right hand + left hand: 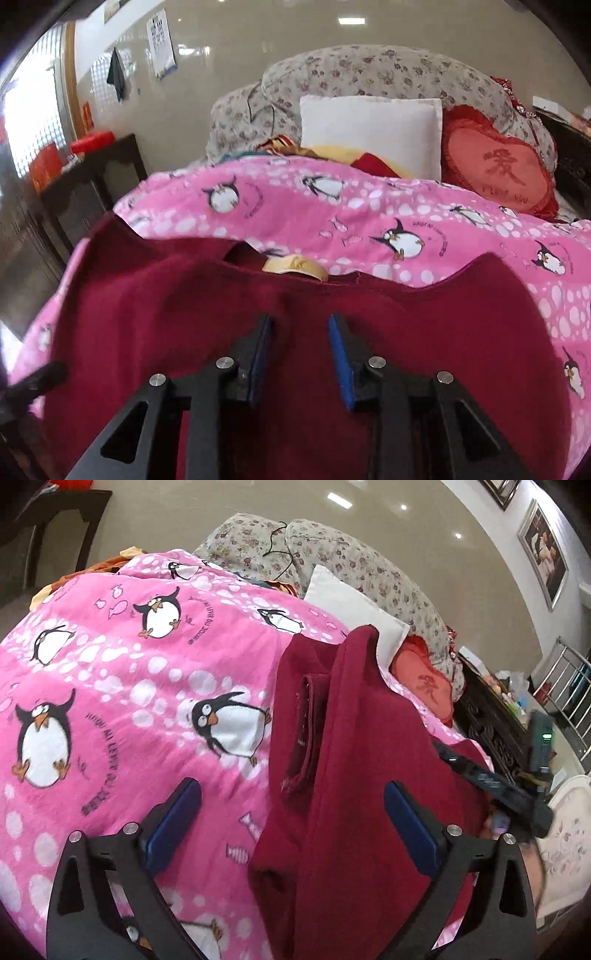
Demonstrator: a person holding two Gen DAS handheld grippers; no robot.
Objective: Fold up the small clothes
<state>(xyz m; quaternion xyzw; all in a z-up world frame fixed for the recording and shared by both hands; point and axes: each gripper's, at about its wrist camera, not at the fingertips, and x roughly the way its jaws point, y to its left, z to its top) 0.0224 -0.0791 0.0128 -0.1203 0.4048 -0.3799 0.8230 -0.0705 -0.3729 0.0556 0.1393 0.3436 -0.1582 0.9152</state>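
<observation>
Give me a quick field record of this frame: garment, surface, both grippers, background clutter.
garment: dark red top, spread on the bed, neckline with tan label facing the pillows
surface: pink penguin blanket
left gripper: open wide, over the garment's edge, holding nothing
right gripper: open, narrower gap, above the garment's middle, no cloth seen between the pads
fold state: one part looks doubled over in the left wrist view; not fully folded
background: white pillow, red heart cushion, floral bedding
</observation>
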